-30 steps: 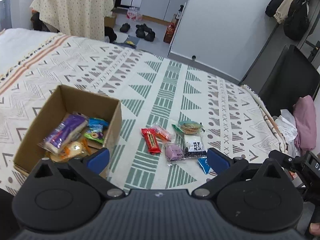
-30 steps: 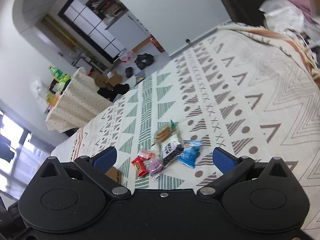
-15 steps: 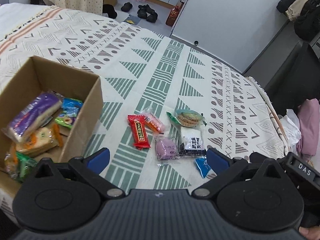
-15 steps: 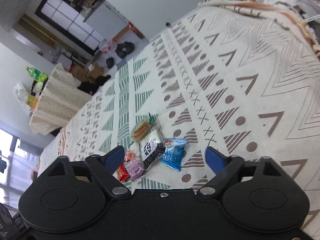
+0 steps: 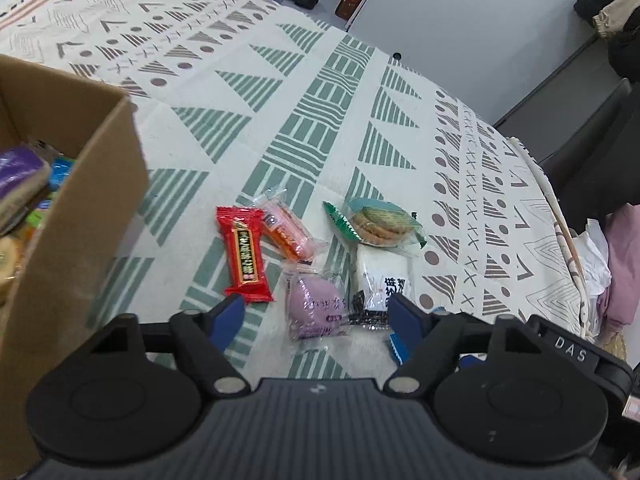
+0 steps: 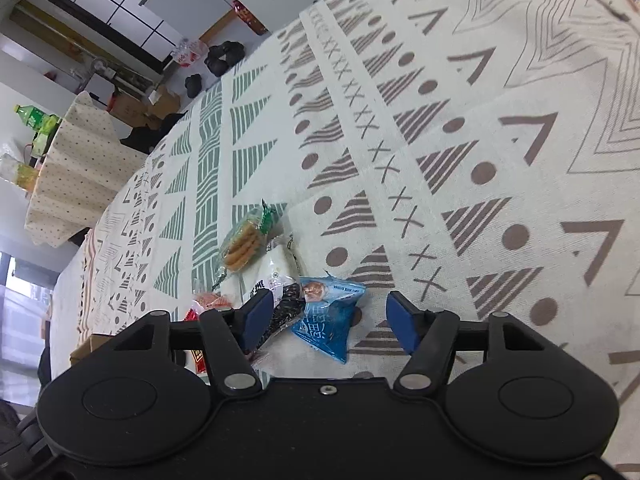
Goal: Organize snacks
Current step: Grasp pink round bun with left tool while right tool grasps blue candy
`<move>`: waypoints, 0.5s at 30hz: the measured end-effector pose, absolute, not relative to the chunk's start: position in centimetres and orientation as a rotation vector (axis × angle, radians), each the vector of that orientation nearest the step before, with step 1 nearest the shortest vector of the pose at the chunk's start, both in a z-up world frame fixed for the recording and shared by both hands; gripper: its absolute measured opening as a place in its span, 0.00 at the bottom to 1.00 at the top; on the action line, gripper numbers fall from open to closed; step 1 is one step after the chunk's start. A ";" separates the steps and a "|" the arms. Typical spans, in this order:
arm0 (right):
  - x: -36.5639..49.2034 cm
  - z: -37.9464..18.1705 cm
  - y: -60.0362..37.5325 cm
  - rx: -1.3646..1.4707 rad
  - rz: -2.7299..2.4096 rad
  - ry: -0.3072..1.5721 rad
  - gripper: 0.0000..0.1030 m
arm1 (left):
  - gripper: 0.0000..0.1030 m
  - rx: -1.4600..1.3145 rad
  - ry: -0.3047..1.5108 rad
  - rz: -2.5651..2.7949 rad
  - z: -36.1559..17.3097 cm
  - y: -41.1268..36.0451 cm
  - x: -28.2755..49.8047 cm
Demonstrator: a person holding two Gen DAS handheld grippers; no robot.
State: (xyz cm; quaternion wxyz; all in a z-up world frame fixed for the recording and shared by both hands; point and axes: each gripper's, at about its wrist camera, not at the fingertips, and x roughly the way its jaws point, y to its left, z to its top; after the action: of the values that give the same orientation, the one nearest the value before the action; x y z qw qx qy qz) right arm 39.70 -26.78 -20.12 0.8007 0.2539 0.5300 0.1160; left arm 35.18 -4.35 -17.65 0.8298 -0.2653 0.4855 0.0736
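Spread over the bed (image 5: 304, 128) is a patterned cover, and the loose snacks lie on it in one small group just beside the cardboard box (image 5: 80, 184).

Left hand-held gripper (image 5: 316, 316) is low over the group, its jaws closing but not yet pressing on anything; the purple packet (image 5: 316, 300) lies between them, at the near end of the group, with the box on its left. Right hand-held gripper (image 6: 326, 314) is also closing with free pads, and the blue packet (image 6: 330, 320) lies between them, farther from the box than the purple one.

Beyond these, also away from the box, are the red bar (image 5: 242, 256), the orange packet (image 5: 286, 232), the white packet (image 5: 384, 272) and the cookie packet (image 5: 378, 224). The box already holds several snacks.

I judge the step as a double pick. Next each gripper must go down a little more, close firmly on its thin packet without catching the neighbour, then lift and carry it over the box wall.
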 end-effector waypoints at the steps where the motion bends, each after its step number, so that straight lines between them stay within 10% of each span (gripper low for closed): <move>1: 39.8 -20.4 -26.7 0.545 0.253 1.142 0.60 | 0.70 -0.560 1.033 0.158 -17.9 -4.5 35.5; 15: 41.2 -22.6 -25.7 0.520 0.247 1.186 0.48 | 0.45 -0.562 1.064 0.182 -20.9 -5.5 37.2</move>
State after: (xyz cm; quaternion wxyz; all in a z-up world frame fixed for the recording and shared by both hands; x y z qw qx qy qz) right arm 41.16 -25.73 -22.60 0.7905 0.2418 0.5509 0.1149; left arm 37.18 -5.52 -20.93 0.8206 -0.2638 0.4997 0.0856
